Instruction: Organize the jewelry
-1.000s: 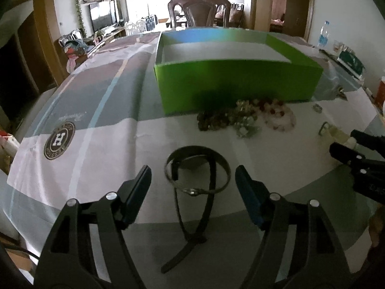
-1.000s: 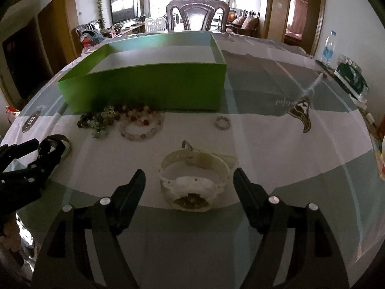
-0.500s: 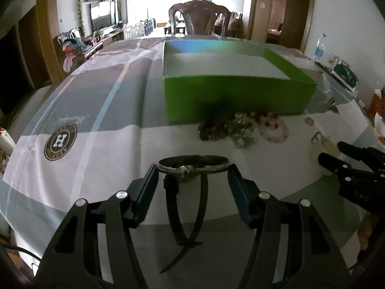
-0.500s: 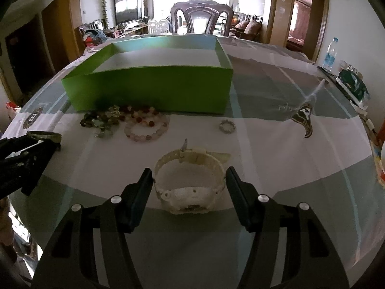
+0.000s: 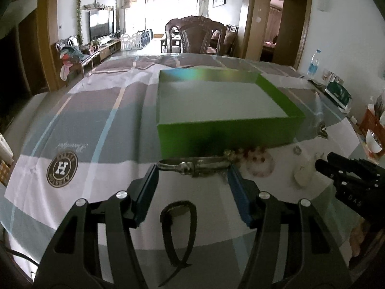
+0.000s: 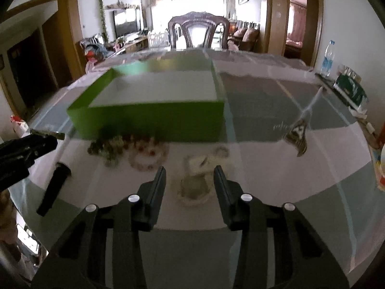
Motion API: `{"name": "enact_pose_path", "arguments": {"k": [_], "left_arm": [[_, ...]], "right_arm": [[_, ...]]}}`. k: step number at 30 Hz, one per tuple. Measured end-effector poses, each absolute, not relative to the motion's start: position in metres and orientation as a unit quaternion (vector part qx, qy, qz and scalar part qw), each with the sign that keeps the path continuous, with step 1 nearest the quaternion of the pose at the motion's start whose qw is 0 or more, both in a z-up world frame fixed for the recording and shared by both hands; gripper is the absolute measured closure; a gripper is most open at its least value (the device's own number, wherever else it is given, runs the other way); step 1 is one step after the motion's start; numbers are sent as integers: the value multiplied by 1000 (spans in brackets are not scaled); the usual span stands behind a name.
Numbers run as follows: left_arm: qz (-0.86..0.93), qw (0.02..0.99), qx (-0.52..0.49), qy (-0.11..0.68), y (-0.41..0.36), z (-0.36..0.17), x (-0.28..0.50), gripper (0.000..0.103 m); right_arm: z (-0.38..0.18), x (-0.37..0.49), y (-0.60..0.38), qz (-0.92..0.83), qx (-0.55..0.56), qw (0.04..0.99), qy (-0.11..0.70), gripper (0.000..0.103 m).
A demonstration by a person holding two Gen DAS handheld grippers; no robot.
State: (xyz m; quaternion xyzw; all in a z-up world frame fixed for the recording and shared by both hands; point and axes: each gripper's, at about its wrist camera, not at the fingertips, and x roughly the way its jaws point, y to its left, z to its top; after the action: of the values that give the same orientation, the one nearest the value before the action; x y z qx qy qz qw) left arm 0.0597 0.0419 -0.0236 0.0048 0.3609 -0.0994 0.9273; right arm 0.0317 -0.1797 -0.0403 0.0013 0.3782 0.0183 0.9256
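Observation:
My left gripper (image 5: 192,175) is shut on the metal ring of a black-strapped bracelet (image 5: 192,167). The bracelet is off the table and its black strap (image 5: 178,228) hangs down between the fingers. A white watch (image 6: 195,183), blurred, sits between the jaws of my right gripper (image 6: 190,175). Those jaws are closing and their pads squeeze its band. An open green box (image 5: 228,132) stands just beyond. Before its front wall lie a pink bead bracelet (image 6: 146,156), a dark bead bracelet (image 6: 105,148) and a small ring (image 6: 222,150).
A checked tablecloth with a round logo (image 5: 62,169) covers the table. A water bottle (image 5: 314,62), a green packet (image 5: 336,94) and a red container (image 5: 373,122) stand along the right edge. A wooden chair (image 5: 195,36) is at the far end.
Both grippers narrowed around their pieces and rose. The black-strapped bracelet came up off the cloth with its strap hanging, and the white watch's band was pressed narrower.

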Motion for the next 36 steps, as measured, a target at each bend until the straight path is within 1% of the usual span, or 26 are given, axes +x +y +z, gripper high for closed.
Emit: {"name": "enact_pose_path", "arguments": {"k": [3, 4, 5, 6, 7, 11, 14, 15, 16, 17, 19, 22, 23, 24, 25, 26, 28, 30, 31, 32, 36], "left_arm": [[-104, 925, 3, 367, 39, -26, 61, 44], [-104, 923, 3, 370, 39, -28, 61, 44], [-104, 922, 2, 374, 38, -31, 62, 44], [-104, 920, 2, 378, 39, -34, 63, 44], [-103, 919, 1, 381, 39, -36, 64, 44], [-100, 917, 0, 387, 40, -41, 66, 44], [-101, 915, 2, 390, 40, -45, 65, 44], [-101, 915, 2, 390, 39, -46, 64, 46], [-101, 915, 2, 391, 38, -47, 64, 55], [-104, 913, 0, 394, 38, -48, 64, 58], [-105, 913, 0, 394, 37, -50, 64, 58], [-108, 913, 2, 394, 35, -51, 64, 58], [-107, 913, 4, 394, 34, -51, 63, 57], [-105, 913, 4, 393, 35, -52, 63, 53], [-103, 914, 4, 392, 36, -52, 63, 43], [-100, 915, 4, 391, 38, -53, 62, 36], [-97, 915, 7, 392, 39, -54, 63, 36], [-94, 912, 8, 399, 41, -58, 63, 31], [-92, 912, 7, 401, 44, -59, 63, 27], [-90, 912, 6, 400, 49, -59, 61, 26], [-58, 912, 4, 407, 77, -61, 52, 26]], "right_arm": [[-44, 33, -191, 7, 11, 924, 383, 61], [-46, 33, -198, 6, 22, 923, 384, 59], [-47, 32, -203, 7, 31, 923, 384, 53], [-47, 32, -207, 3, 37, 922, 386, 50], [-48, 31, -213, -6, 44, 921, 388, 44], [-52, 29, -227, -20, 58, 919, 389, 36], [-55, 30, -232, -26, 64, 917, 394, 35], [-56, 29, -232, -22, 66, 916, 394, 35], [-56, 29, -230, -12, 66, 916, 396, 35], [-57, 28, -228, -6, 64, 916, 397, 32], [-59, 29, -220, -1, 49, 916, 398, 27], [-64, 33, -209, 4, 33, 914, 405, 24], [-65, 34, -207, 7, 33, 912, 409, 24], [-69, 36, -204, 13, 32, 909, 416, 24], [-72, 37, -200, 18, 30, 906, 421, 24], [-74, 38, -197, 22, 27, 905, 425, 22], [-79, 40, -187, 32, 16, 901, 431, 20], [-82, 41, -179, 35, 5, 899, 436, 20], [-83, 42, -176, 36, 1, 898, 438, 20], [-84, 41, -175, 36, -2, 898, 440, 20], [-83, 35, -177, 35, -4, 898, 439, 19]]}}
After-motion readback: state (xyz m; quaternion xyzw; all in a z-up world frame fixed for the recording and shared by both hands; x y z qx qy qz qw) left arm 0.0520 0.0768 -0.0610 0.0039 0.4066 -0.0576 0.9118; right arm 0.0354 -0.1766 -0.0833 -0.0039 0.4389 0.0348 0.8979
